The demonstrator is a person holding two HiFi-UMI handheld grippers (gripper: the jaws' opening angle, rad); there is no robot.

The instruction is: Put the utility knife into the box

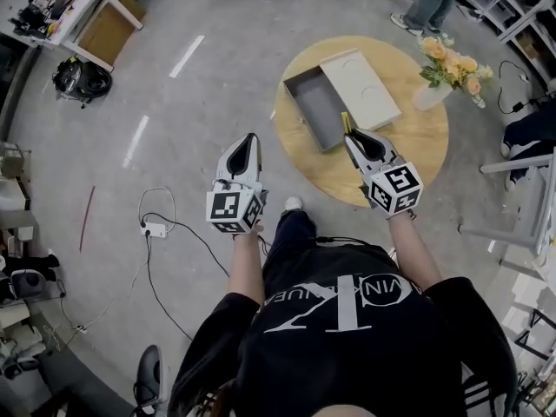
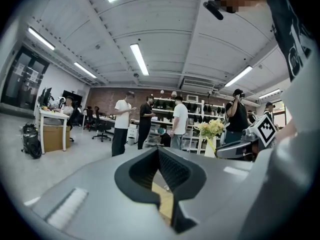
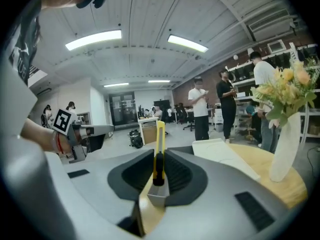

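Observation:
A yellow utility knife point(image 3: 159, 144) stands upright between the jaws of my right gripper point(image 3: 159, 160), which is shut on it. In the head view that gripper point(image 1: 352, 135) hovers over the round wooden table point(image 1: 417, 137), its yellow knife tip point(image 1: 344, 120) beside the near right corner of the open grey box point(image 1: 318, 109). The box is empty, and its white lid point(image 1: 360, 87) lies against its right side. My left gripper point(image 1: 250, 139) is shut on nothing and hangs over the floor just left of the table; its jaws point(image 2: 159, 151) meet at the tip.
A white vase of orange flowers point(image 1: 432, 92) stands on the table's right part. Several people stand beyond the table. A power strip with cable point(image 1: 155, 228) lies on the floor at my left. A backpack point(image 1: 80, 78) and a desk point(image 1: 87, 16) are far left.

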